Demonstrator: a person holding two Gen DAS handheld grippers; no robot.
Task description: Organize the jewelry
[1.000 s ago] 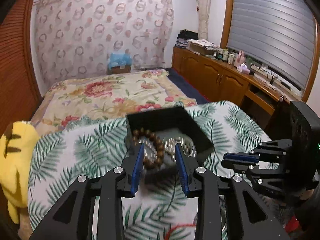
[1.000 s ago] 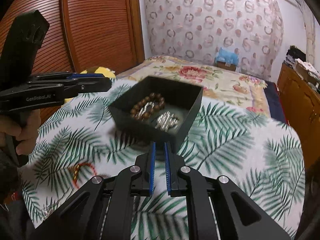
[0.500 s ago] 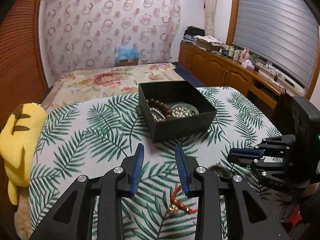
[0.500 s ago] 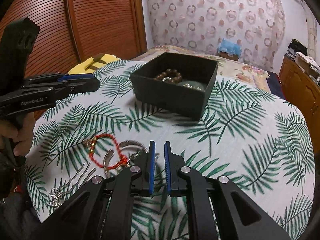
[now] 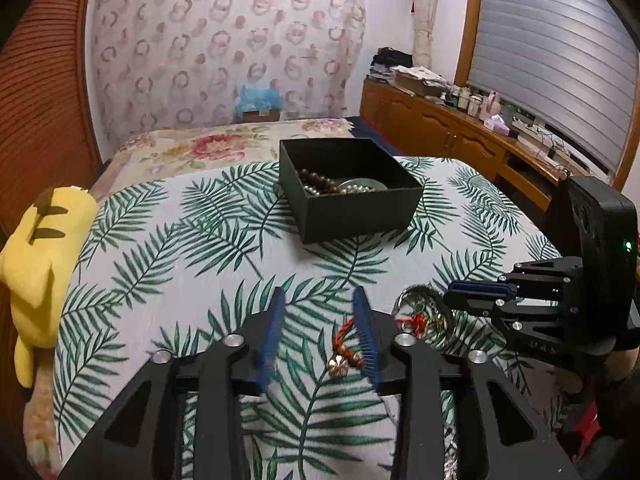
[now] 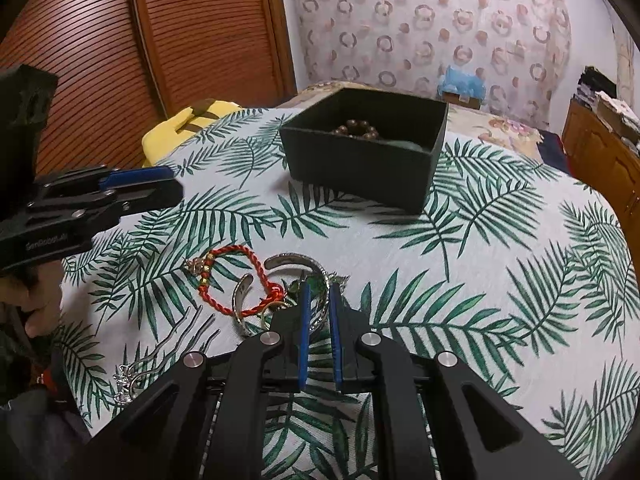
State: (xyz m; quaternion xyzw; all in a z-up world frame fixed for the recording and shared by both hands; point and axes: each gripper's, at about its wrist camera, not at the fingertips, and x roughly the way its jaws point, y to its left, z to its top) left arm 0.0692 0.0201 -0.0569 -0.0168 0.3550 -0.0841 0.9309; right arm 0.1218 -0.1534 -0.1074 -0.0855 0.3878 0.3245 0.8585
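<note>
A black box [image 5: 352, 196] [image 6: 360, 164] stands on the palm-leaf cloth and holds a brown bead bracelet [image 5: 316, 180] [image 6: 356, 128] and a string of pearly beads [image 5: 356, 189]. Nearer to me lies a pile of loose jewelry: a red cord bracelet [image 6: 236, 276] [image 5: 345, 340] with a gold charm, and silver bangles [image 6: 294, 260] [image 5: 420, 300]. My left gripper [image 5: 319, 300] hangs low over the red bracelet. Its jaws are opening, and the charm end lies between them, untouched. My right gripper [image 6: 320, 292] is shut, empty, just above the silver bangles.
A yellow plush toy [image 5: 36, 248] lies at the cloth's left edge. Thin silver hairpins and a chain [image 6: 132, 376] sit near the front left edge. Behind the cloth is a flowered bedspread [image 5: 192, 148]; wooden cabinets [image 5: 440, 132] line the right wall. A hand [image 6: 36, 304] holds the left gripper.
Both grippers have drawn back from the black box and come down over the loose jewelry at the near edge. The left jaws stand wider than before.
</note>
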